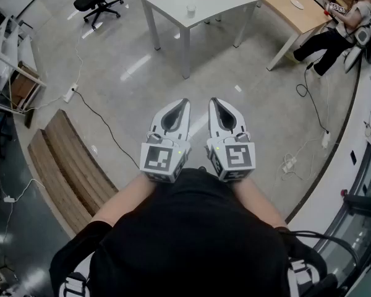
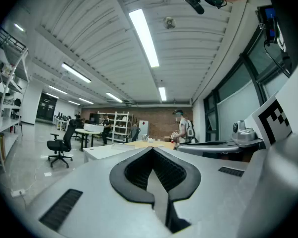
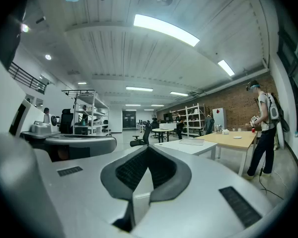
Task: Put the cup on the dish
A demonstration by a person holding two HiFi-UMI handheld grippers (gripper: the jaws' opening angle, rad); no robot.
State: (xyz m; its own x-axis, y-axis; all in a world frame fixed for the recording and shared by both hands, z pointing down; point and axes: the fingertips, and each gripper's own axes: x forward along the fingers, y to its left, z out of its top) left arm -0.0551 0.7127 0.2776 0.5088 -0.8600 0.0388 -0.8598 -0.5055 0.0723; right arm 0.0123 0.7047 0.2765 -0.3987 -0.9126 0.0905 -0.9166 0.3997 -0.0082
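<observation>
The left claw [image 1: 184, 103] and the right claw [image 1: 214, 101] are held level in front of the chest. They are just beside each other without touching, and both point forward, away from the body, with their tips leaning slightly toward one another. Each claw's jaws are closed tip to tip on themselves, leaving only the ribbed hollow behind the tips. At the rear of each claw sits its marker cube, the left cube [image 1: 162, 159] and the right cube [image 1: 234, 158], which cover the hands. The bare left forearm [image 1: 127, 203] and right forearm [image 1: 256, 203] run back from the cubes, spreading outward toward the elbows on either side of the dark-clad torso [image 1: 191, 240].
</observation>
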